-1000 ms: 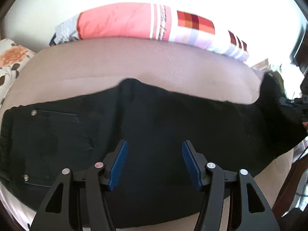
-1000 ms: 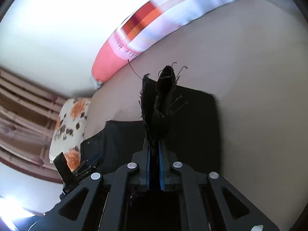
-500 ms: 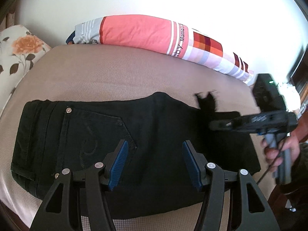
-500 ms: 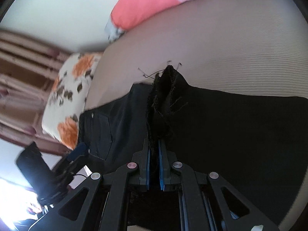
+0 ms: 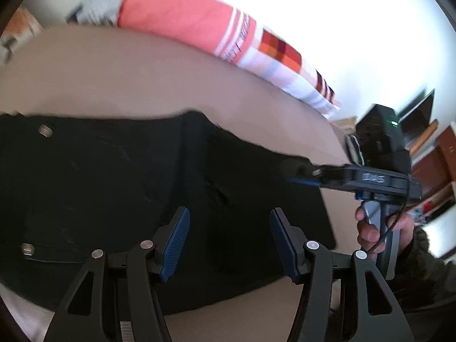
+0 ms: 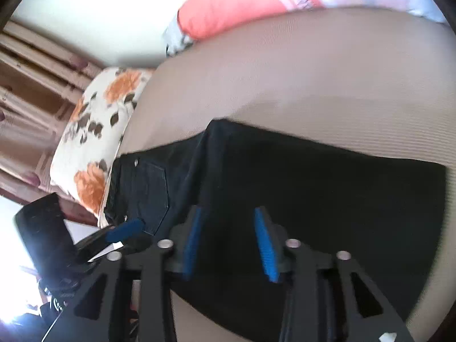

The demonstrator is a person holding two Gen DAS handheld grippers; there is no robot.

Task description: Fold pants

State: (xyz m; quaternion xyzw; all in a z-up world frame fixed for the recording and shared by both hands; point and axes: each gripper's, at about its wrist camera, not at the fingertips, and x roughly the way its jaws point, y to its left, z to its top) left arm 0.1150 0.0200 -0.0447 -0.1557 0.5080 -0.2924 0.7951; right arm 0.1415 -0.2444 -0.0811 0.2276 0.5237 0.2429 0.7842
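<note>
Both tongs empty, left (image 5: 229, 242) wide, right (image 6: 226, 240) opening, above pants (image 6: 313, 188) amid bare bed (image 6: 313, 79).

You've got a beige bed (image 5: 142, 79) here, dark pants (image 5: 114, 185) folded flat across it, a striped coral pillow (image 5: 182, 20) at the far edge, a floral pillow (image 6: 94, 142) just beside the waistband.

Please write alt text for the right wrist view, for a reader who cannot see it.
Dark pants lie folded on a beige bed, with the right gripper above them, its jaws opening and holding nothing. The left gripper reaches in near the back pocket; a floral pillow and a coral blanket lie beyond.
</note>
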